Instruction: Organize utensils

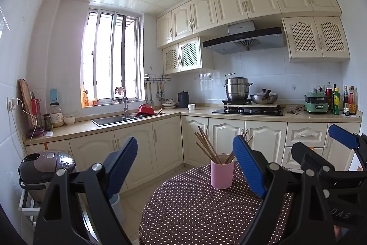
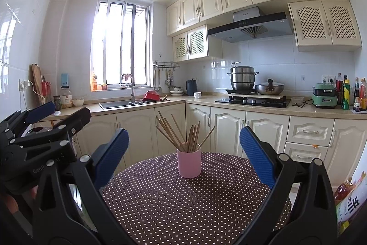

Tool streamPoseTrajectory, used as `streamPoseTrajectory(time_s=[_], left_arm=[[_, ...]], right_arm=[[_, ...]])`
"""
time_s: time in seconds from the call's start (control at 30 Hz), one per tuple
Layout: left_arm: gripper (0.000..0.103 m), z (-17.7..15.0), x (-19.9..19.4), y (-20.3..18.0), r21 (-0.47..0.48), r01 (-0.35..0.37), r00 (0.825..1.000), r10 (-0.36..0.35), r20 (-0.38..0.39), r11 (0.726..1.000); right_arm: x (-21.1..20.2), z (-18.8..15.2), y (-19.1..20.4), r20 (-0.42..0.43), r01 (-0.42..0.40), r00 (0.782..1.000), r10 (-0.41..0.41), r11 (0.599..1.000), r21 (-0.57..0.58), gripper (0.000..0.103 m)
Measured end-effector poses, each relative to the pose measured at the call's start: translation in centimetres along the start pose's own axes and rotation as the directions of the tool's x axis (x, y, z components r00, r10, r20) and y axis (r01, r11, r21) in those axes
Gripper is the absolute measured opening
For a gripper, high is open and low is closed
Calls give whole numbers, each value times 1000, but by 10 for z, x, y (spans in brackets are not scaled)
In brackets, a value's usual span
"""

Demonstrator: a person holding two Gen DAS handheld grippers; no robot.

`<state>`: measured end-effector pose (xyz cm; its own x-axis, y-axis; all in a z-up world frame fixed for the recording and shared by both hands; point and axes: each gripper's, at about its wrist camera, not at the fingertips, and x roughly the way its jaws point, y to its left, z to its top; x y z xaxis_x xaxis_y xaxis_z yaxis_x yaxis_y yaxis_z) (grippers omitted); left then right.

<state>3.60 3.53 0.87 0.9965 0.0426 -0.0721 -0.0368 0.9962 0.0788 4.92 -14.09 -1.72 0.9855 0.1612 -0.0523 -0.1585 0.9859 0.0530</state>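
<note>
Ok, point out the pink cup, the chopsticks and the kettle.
pink cup (image 2: 189,164), right wrist view, front wall.
chopsticks (image 2: 170,131), right wrist view, shafts above the rim.
kettle (image 1: 183,99), left wrist view, its body.

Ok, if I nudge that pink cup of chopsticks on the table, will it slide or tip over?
Probably tips rather than slides. The pink cup is narrow and upright, and the chopsticks stand well above its rim, fanned to both sides, so the load likely sits high. The dotted tablecloth may grip its base or bunch up. The sticks look loose and could rattle or spill if it is jolted.
</note>
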Motion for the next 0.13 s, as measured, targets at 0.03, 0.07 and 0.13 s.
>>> streamPoseTrajectory(time_s=[0.03, 0.07, 0.13], left_arm=[[84, -1, 1, -1, 1, 0, 1000, 0, -3, 1000], [84, -2, 3, -1, 1, 0, 1000, 0, -7, 1000], [84, -4, 7, -1, 2, 1, 1000, -1, -19, 1000]], right_arm=[[1, -1, 0, -3, 0, 1000, 0, 1000, 2, 96], [3, -1, 0, -7, 1, 1000, -1, 1000, 3, 96], [6, -3, -1, -16, 2, 1000, -2, 1000, 5, 96]])
